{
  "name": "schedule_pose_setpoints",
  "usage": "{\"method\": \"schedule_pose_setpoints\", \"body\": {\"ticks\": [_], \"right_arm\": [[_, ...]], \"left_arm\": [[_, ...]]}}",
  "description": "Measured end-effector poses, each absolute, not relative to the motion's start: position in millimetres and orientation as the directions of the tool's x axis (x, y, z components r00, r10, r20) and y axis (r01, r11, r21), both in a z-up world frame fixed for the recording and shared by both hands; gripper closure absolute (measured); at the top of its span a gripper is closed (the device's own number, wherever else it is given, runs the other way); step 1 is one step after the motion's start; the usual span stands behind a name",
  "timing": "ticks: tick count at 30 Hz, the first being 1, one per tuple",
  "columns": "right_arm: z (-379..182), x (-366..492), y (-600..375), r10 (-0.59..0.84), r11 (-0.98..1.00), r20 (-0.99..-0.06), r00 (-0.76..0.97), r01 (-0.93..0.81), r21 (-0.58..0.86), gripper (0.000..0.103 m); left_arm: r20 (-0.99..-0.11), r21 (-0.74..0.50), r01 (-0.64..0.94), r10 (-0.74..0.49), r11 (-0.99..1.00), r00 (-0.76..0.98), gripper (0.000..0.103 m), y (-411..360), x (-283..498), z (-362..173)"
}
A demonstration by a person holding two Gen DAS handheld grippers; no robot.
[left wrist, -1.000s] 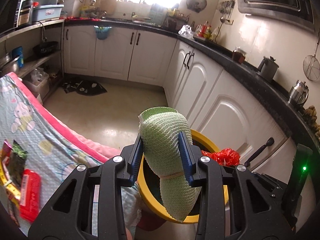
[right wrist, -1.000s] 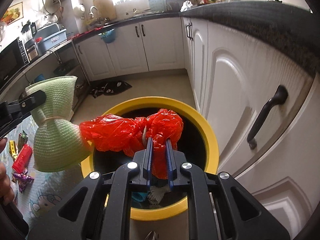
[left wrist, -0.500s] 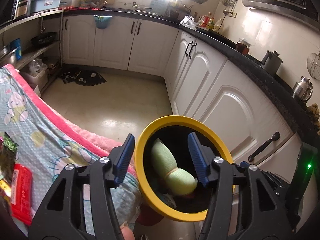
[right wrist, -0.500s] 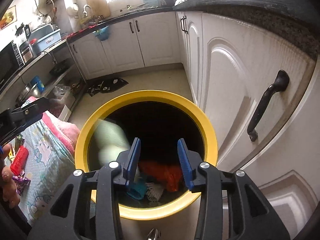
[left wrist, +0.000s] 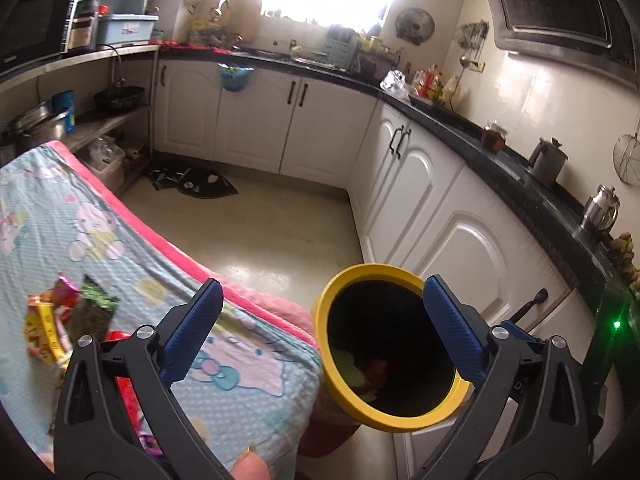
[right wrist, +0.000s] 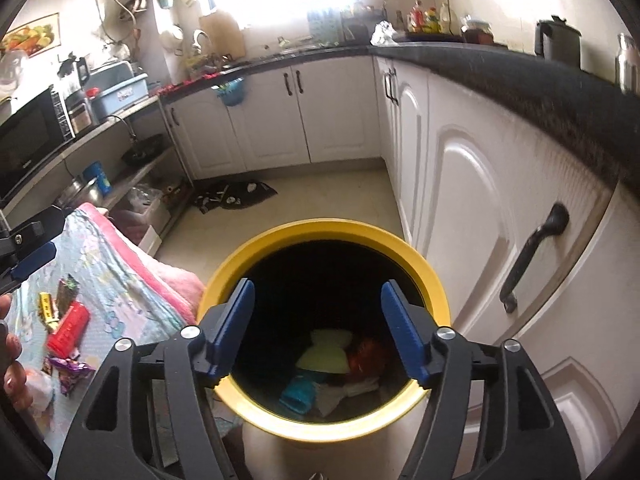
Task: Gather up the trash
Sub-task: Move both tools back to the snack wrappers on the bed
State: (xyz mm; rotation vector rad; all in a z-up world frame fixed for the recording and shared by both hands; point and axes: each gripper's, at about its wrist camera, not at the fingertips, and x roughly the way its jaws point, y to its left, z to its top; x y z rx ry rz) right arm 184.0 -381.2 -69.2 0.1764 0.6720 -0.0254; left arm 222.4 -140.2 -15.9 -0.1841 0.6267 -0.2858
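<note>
The yellow-rimmed trash bin (right wrist: 434, 280) stands on the floor beside the white cabinets. Inside it lie the green mesh bundle (right wrist: 326, 350), the red plastic bag (right wrist: 366, 354) and other scraps. My right gripper (right wrist: 318, 294) hovers over the bin mouth, its jaws opening with nothing between them. My left gripper (left wrist: 322, 294) is to the left of the bin (left wrist: 320, 320), its jaws opening wide and empty. More wrappers (left wrist: 48, 328) and a red packet (right wrist: 68, 326) lie on the blanket-covered table (left wrist: 80, 248).
White cabinets with black handles (right wrist: 528, 256) run along the right under a dark countertop (left wrist: 520, 176) with kettles and bottles. A dark mat (left wrist: 196, 184) lies on the floor. Shelves with pots and a microwave (right wrist: 28, 140) line the left. A thumb (left wrist: 250, 466) shows below.
Both grippers opened and let go: the green mesh bundle and the red bag dropped into the bin. Both grippers rose slightly, and the left one drew back to the left of the bin.
</note>
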Motion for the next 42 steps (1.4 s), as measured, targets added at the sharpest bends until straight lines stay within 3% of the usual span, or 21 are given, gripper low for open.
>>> {"method": "schedule_pose_setpoints", "body": {"ticks": [8, 42], "right_arm": [[-40, 170, -360, 0.067, 0.988, -0.560, 0.826, 0.022, 0.150, 0.028], [13, 129, -276, 0.232, 0.973, -0.444, 0.866, -0.198, 0.121, 0.024]], "left_arm": [[-0.518, -0.247, 0.164, -0.273, 0.955, 0.810, 0.011, -113, 197, 2], [-0.430, -0.298, -0.052, -0.086, 0.953, 0.899, 0.011, 11, 128, 41]]}}
